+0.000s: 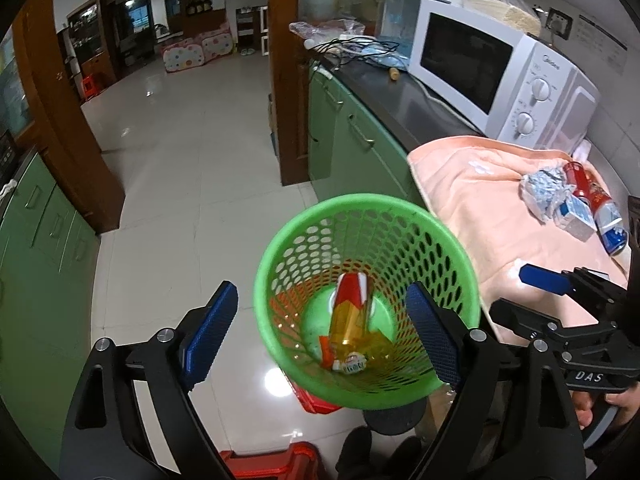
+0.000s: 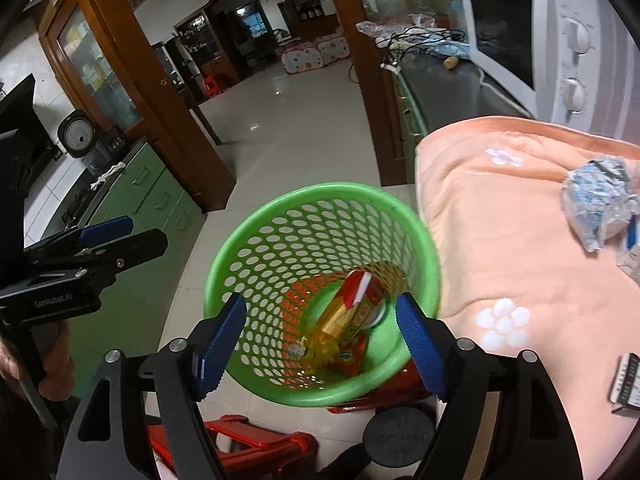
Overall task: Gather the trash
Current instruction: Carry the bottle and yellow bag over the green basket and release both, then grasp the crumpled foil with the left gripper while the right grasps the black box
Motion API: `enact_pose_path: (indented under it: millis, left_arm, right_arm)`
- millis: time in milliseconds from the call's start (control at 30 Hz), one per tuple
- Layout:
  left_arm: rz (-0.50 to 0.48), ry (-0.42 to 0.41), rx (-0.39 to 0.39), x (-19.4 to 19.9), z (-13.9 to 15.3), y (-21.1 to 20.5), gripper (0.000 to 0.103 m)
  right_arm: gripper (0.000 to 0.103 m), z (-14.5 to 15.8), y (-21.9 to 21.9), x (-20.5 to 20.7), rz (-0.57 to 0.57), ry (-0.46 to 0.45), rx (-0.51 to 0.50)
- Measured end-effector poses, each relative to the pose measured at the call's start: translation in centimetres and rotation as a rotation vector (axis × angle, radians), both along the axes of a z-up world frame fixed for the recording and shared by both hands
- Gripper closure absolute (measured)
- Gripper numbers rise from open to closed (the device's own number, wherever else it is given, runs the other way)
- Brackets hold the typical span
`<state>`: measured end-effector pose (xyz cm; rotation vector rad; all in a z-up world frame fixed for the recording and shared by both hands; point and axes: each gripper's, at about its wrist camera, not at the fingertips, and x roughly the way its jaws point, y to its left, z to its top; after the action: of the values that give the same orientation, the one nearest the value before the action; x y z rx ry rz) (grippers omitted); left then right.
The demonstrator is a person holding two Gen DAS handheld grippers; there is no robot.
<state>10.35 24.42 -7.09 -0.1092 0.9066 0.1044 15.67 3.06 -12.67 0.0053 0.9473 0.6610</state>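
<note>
A green perforated basket (image 1: 280, 248) (image 2: 248, 224) stands on a red stool beside the counter. Inside it lies an amber bottle with a red and white label (image 1: 349, 312) (image 2: 344, 312), with red wrappers. My left gripper (image 1: 320, 336) is open and empty above the basket. My right gripper (image 2: 320, 340) is open and empty, also above the basket; it shows at the right of the left wrist view (image 1: 544, 278). On the peach towel (image 1: 480, 200) (image 2: 500, 240) lie a crumpled wrapper (image 1: 540, 188) (image 2: 600, 196), a red can (image 1: 600, 204) and a small carton (image 1: 576, 216).
A white microwave (image 1: 500, 80) (image 2: 540, 20) stands on the dark counter (image 1: 384, 84) behind the towel, with cables and bags further back. Green cabinets (image 1: 352, 140) run below. Red stools (image 2: 248, 440) stand on the tiled floor (image 1: 180, 160). A small dark box (image 2: 628, 380) lies on the towel's right.
</note>
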Motion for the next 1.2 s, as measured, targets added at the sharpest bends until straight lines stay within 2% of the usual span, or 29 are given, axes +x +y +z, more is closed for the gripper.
enact_pose_path:
  millis: [400,667,933,1200]
  left_arm:
    - [-0.150,0.005,-0.006,2.7,0.0,-6.9,0.018]
    - [-0.248,0.017,-0.008,4.3,-0.2,-12.2,0.018]
    - [-0.307,0.039,-0.005,5.9,-0.7,-16.7,0.018]
    - [-0.362,0.057,-0.012,8.3,-1.1,-20.2,0.018]
  right_arm:
    - [0.018,0.4,-10.7,-0.5,-0.162,-0.019,-0.076]
    - [0.017,-0.8,-19.0,-0.3,-0.207,-0.013,-0.197]
    - [0.017,-2.3,-24.7,1.6,-0.102,-0.009,-0.322]
    - [0.017,-4.1,-26.0,3.7,0.052,0.037,-0.365]
